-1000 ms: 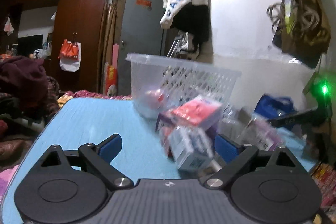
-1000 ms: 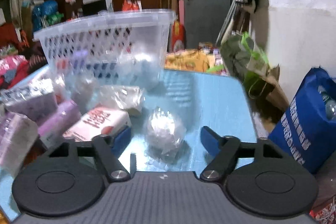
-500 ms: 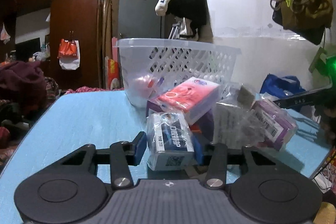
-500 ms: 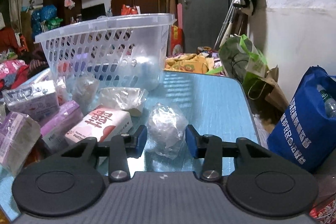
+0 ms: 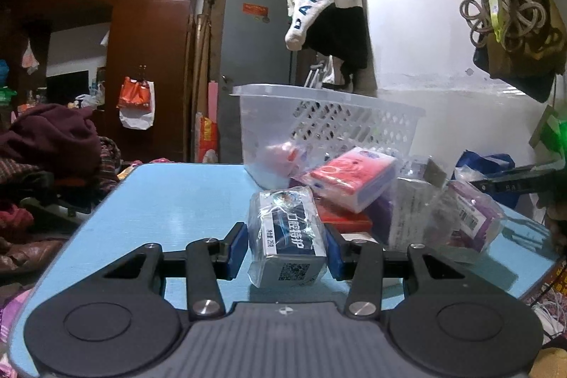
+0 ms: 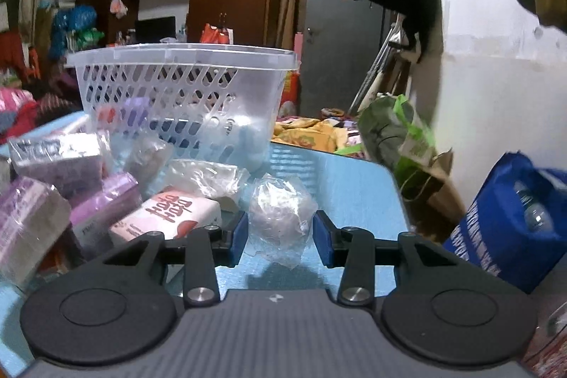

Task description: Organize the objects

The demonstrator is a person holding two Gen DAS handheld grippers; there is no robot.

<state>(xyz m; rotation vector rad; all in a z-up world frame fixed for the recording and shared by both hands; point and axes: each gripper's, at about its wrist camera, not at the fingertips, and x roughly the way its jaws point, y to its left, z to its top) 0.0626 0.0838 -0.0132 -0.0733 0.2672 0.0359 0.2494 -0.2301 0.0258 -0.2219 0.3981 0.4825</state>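
Note:
My left gripper (image 5: 285, 245) is shut on a plastic-wrapped blue and white box (image 5: 287, 236), held just above the blue table (image 5: 177, 201). Behind it lies a pile of packets with a red and white pack (image 5: 354, 178) on top. A white slotted basket (image 5: 329, 126) stands further back. In the right wrist view my right gripper (image 6: 280, 234) is shut on a crumpled clear plastic bundle (image 6: 280, 218), lifted off the table (image 6: 347, 179). The basket (image 6: 184, 94) stands at the left rear, with a pink and white pack (image 6: 170, 215) and purple packs (image 6: 102, 204) beside the gripper.
A blue bag (image 6: 514, 222) and a green bag (image 6: 400, 137) stand off the table's right edge. A heap of clothes (image 5: 46, 144) lies left of the table. Bags and rope (image 5: 506, 9) hang on the wall above. A wardrobe (image 5: 149, 52) stands behind.
Both grippers went from open to shut, the left on the wrapped box, the right on the plastic bundle. The bundle now hangs slightly above the table.

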